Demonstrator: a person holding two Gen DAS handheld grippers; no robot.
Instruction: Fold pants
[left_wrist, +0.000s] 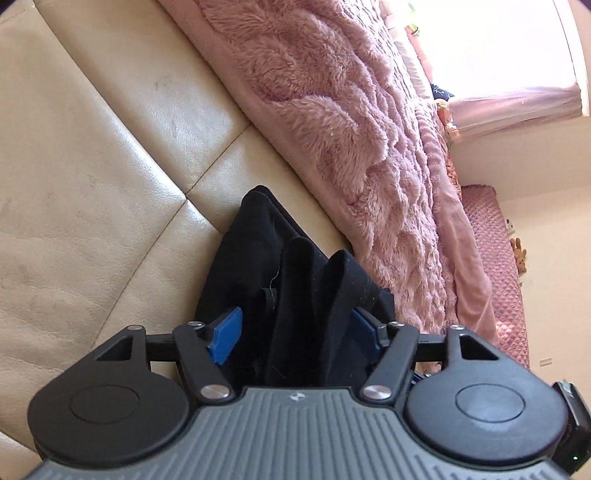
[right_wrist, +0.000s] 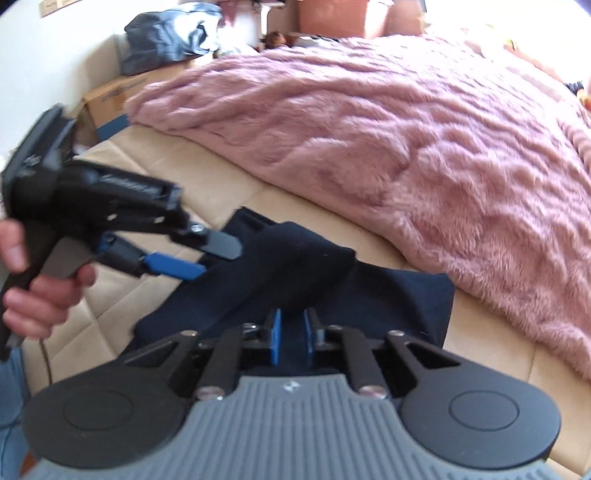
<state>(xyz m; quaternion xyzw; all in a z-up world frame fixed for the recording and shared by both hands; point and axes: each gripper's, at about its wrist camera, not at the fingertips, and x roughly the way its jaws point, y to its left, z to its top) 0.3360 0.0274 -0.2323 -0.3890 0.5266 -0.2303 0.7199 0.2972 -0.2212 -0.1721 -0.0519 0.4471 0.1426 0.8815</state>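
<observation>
**Pants bunched at the blanket's edge, one gripper wide, one nearly shut**

Nearest the lens in the left wrist view, the left gripper (left_wrist: 291, 332) stands with its jaws wide; dark folds of the pants (left_wrist: 295, 266) rise between the blue pads (left_wrist: 225, 338), but the pads do not seem to press on them. Seen from the right wrist view, the same gripper (right_wrist: 214, 254) hangs over the end of the pants (right_wrist: 295, 273) farthest from the blanket (right_wrist: 406, 155), carried by a hand (right_wrist: 40, 291). Closest in that view, the right gripper (right_wrist: 291, 336) has its jaws drawn to a narrow gap; dark cloth shows in the slot, yet whether it is pinched or merely lies behind I cannot tell.

The pants lie on the cream mattress (right_wrist: 491, 354), just beside the blanket's edge, humped in the middle rather than flat.

Risks, as I judge them: the hump may be creased in if the next fold goes over it unsmoothed; the wide left jaws may close on several layers at once, dragging the stack askew; a pull toward the blanket could snag its pile.

Only the right wrist view shows the garment's whole outline, the hand and both tools; only the left wrist view shows the ridges of cloth standing up between the left jaws.
</observation>
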